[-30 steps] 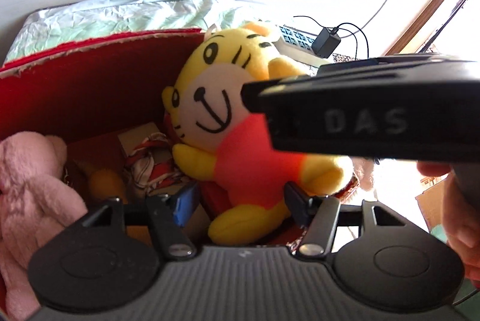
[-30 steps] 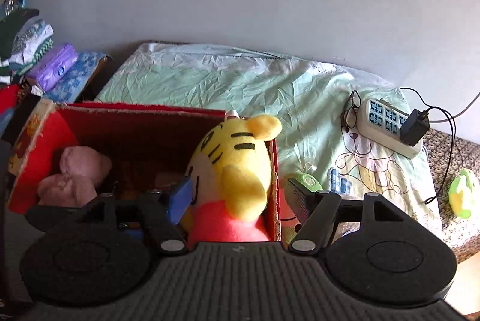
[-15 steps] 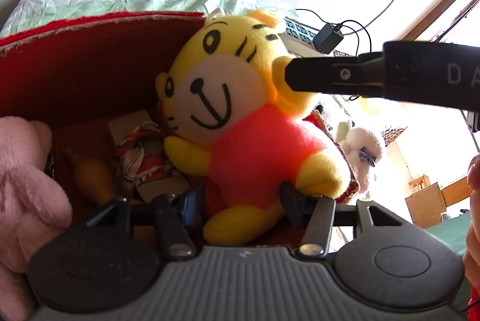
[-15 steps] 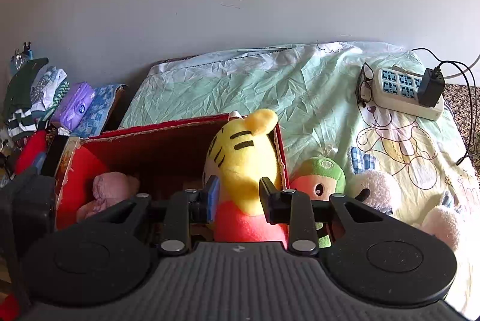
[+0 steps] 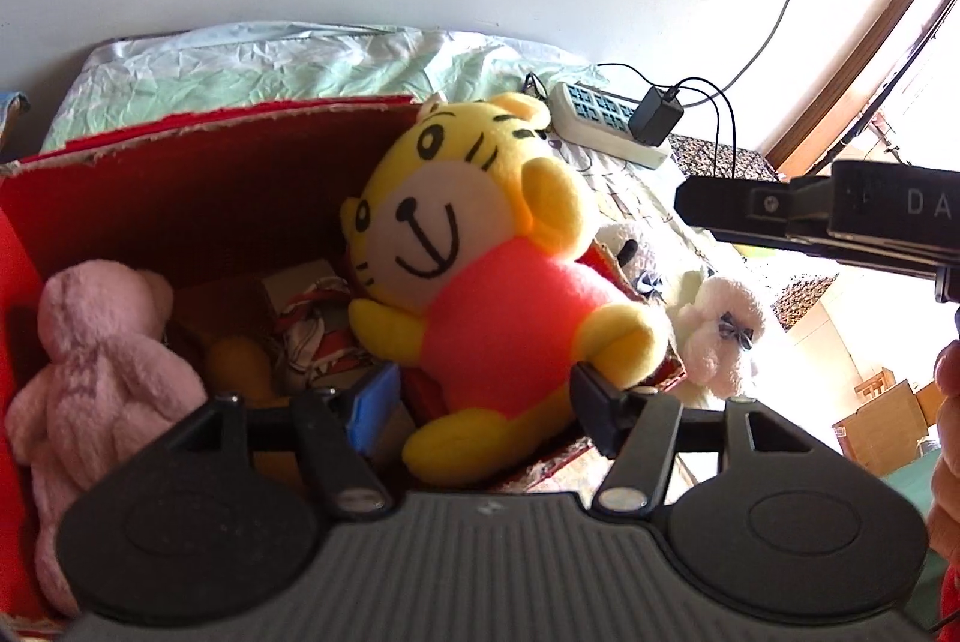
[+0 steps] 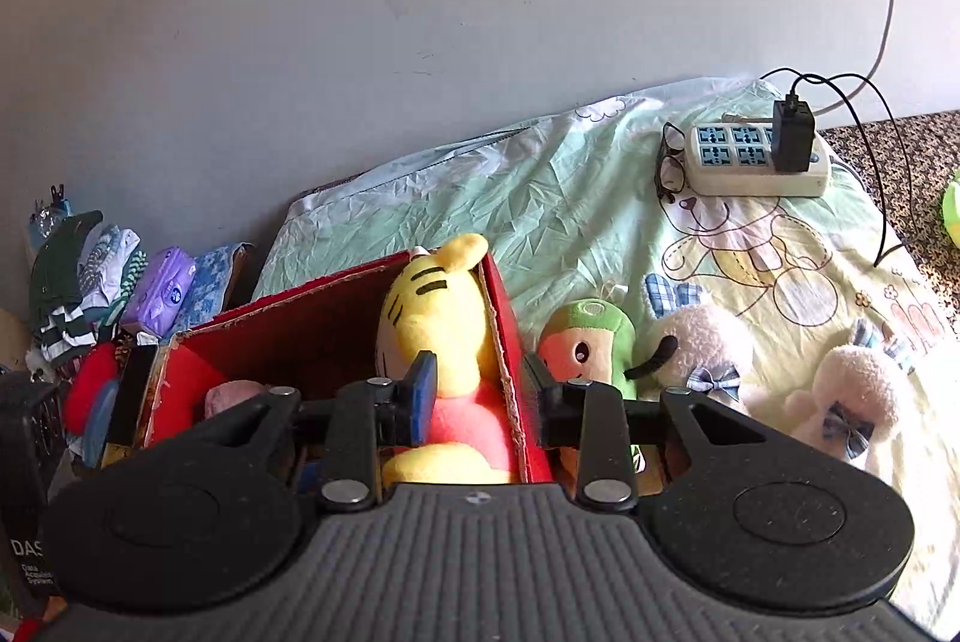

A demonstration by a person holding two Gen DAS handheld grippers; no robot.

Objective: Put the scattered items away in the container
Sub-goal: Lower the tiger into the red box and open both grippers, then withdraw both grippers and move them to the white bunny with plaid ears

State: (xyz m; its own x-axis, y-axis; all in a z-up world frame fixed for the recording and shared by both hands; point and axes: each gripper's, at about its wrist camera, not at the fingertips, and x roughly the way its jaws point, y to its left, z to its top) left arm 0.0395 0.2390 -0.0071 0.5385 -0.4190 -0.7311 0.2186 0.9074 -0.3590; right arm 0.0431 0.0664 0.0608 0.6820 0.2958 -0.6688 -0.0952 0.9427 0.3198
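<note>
While the yellow plush tiger in the red shirt (image 5: 480, 282) sits inside the red cardboard box (image 5: 240, 120), propped against its right wall with its head above the rim, this part of the tidying looks done. The left gripper (image 5: 483, 396) hangs over the tiger's legs with its jaws opening; the toy's lower body shows between them, but the pads do not appear to press on it, so I judge it released. Deeper in the box lie a pink plush rabbit (image 5: 102, 360), a red-and-white patterned cloth bundle (image 5: 318, 330) and something small and orange that is too hidden to name. The right gripper (image 6: 478, 395) is outside the box, over its right wall, jaws drawn in narrow with nothing gripped. Beyond that wall, on the pale green cartoon-print bed sheet (image 6: 540, 198), three toys wait: a green-hooded plush doll (image 6: 591, 342) just beside the box, a white fluffy plush with a checked bow (image 6: 702, 348) next to it, and a second white fluffy plush (image 6: 852, 390) farther right. A white power strip (image 6: 738, 162) lies near the wall. Roughly half the job seems left.
</note>
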